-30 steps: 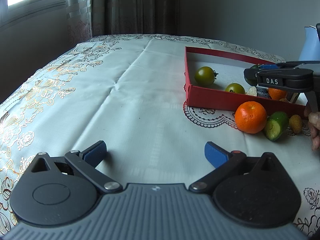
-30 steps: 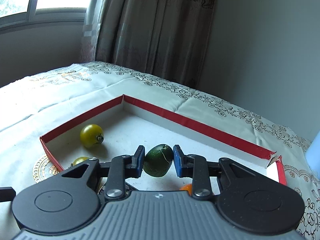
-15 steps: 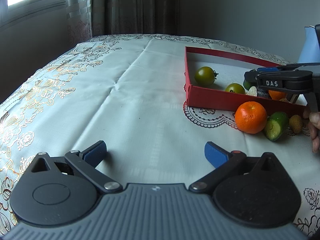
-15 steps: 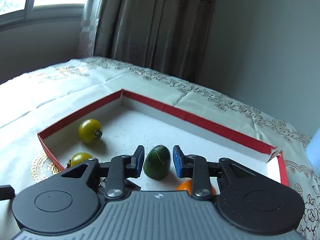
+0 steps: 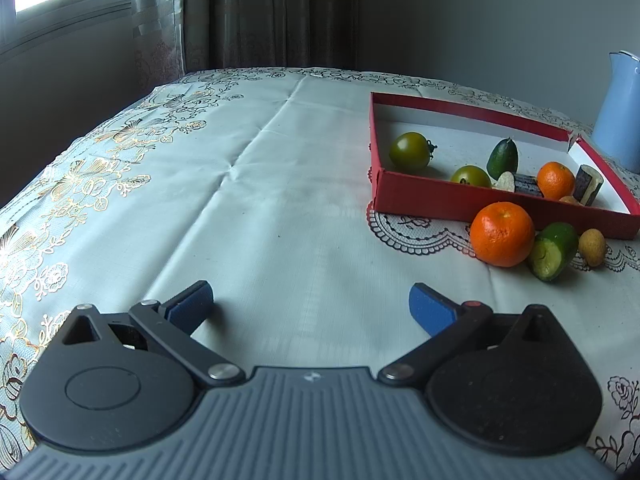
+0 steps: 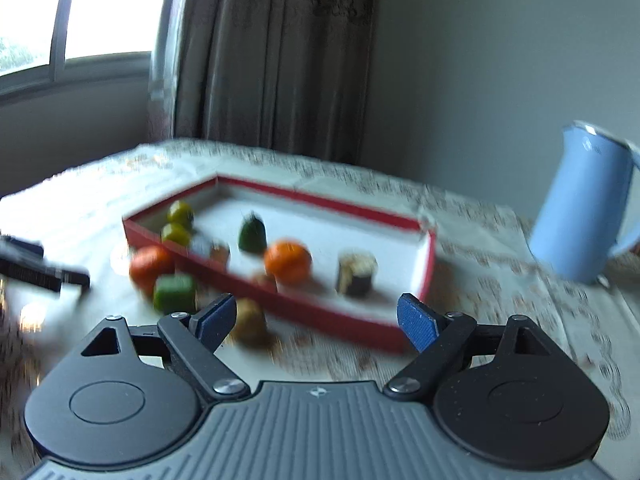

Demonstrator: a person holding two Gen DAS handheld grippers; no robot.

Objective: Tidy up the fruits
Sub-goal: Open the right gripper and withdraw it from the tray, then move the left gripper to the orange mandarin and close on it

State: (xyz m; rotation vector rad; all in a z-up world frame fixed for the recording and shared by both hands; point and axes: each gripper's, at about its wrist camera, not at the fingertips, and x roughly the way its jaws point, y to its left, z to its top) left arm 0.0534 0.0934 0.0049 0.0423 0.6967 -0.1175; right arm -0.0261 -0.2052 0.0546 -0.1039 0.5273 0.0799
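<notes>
While right gripper (image 6: 316, 318) jaws are opening, nothing between them, next pick sits outside red box (image 5: 448, 200): orange (image 5: 502, 234), cucumber piece (image 5: 554, 250), small brown fruit (image 5: 592, 242) at box's 6 o'clock. Centre jaws first. Left gripper (image 5: 310, 306) spread, empty.

Left wrist view looks down across the tablecloth (image 5: 280, 184); right wrist view faces closer; both share the red box (image 5: 440, 200)

Left gripper (image 5: 310, 300) wide open, empty, angled downward; right gripper (image 6: 316, 316) opening, nothing between jaws.
</notes>
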